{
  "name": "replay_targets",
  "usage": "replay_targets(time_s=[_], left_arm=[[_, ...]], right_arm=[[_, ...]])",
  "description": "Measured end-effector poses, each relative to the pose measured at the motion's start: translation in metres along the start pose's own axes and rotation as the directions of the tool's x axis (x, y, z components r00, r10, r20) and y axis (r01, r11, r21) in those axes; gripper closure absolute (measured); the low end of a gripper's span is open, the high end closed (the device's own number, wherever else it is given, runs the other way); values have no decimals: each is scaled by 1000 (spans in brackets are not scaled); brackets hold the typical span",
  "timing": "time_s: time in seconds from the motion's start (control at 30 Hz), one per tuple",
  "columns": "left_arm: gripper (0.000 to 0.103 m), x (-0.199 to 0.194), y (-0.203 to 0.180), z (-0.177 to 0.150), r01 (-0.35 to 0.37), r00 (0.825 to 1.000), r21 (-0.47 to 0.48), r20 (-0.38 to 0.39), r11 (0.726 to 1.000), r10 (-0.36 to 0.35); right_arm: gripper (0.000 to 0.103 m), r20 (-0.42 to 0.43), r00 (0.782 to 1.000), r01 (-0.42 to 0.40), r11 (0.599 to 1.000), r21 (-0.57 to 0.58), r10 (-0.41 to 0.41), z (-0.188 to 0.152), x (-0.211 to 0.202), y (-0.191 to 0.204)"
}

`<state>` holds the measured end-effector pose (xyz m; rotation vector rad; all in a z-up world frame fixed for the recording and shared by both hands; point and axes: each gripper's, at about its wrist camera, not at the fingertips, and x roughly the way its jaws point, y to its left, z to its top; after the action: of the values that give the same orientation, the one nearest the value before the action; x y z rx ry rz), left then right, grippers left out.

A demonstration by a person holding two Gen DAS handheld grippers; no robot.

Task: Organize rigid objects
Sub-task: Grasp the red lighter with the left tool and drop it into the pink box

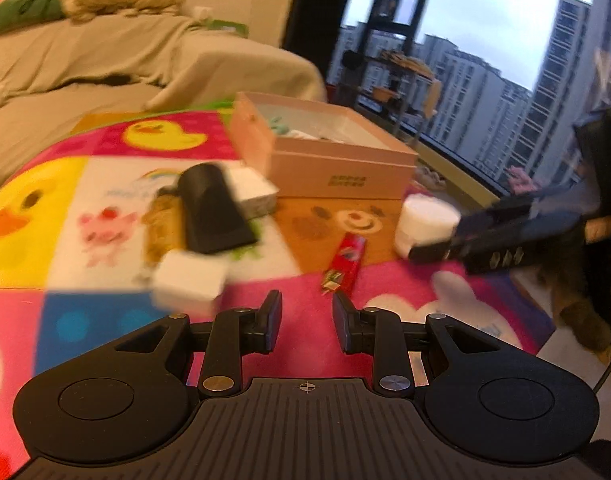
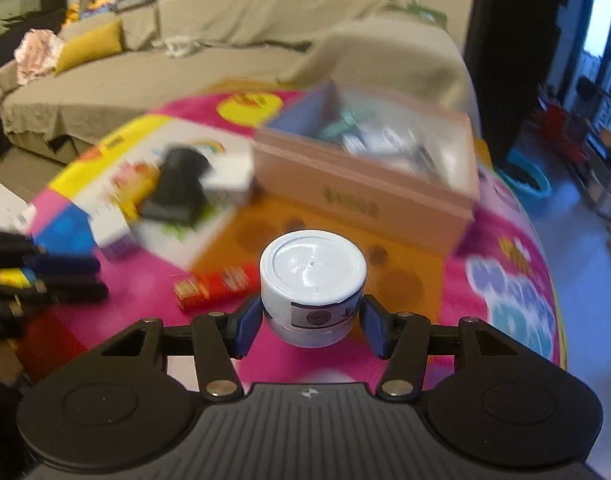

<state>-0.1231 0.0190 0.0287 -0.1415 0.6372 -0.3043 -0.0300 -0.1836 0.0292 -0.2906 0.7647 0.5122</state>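
Two hand-held grippers are in play over a bright cartoon play mat (image 1: 105, 200). Between the blue pads of the right hand-held gripper (image 2: 311, 326) sits a white round jar (image 2: 312, 280), upright, lid toward the camera, pads pressed on its lower sides. Beyond it stands the open pink box (image 2: 361, 196), with a red packet (image 2: 213, 286) lying left of the jar. The left hand-held gripper (image 1: 307, 320) is nearly closed, holding nothing.
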Motion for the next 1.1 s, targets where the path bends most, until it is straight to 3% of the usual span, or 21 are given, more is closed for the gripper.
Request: replay_targets(time_s=[0.17, 0.27, 0.47, 0.6, 0.67, 0.8, 1.1], left_arm=[[72, 41, -31, 18, -5, 1000, 175, -8, 984, 7], [72, 68, -39, 18, -20, 998, 211, -49, 977, 32], [73, 76, -33, 15, -14, 999, 184, -45, 983, 22], [75, 68, -24, 10, -34, 999, 133, -26, 990, 38], [75, 67, -21, 9, -31, 999, 113, -17, 993, 34], [75, 68, -25, 9, -49, 999, 139, -7, 989, 51], [75, 67, -18, 9, -23, 1000, 101, -4, 995, 23]], right_arm=[[48, 8, 1000, 0, 997, 75, 0, -26, 10, -16], [44, 56, 998, -14, 993, 121, 7, -43, 7, -21], [44, 139, 990, 26, 998, 62, -35, -59, 3, -7], [44, 128, 991, 11, 996, 91, -23, -51, 8, -14], [50, 118, 993, 8, 995, 95, -19, -47, 10, -14], [50, 90, 996, 3, 997, 77, -10, -37, -2, -11], [51, 101, 992, 75, 997, -14, -73, -20, -32, 0]])
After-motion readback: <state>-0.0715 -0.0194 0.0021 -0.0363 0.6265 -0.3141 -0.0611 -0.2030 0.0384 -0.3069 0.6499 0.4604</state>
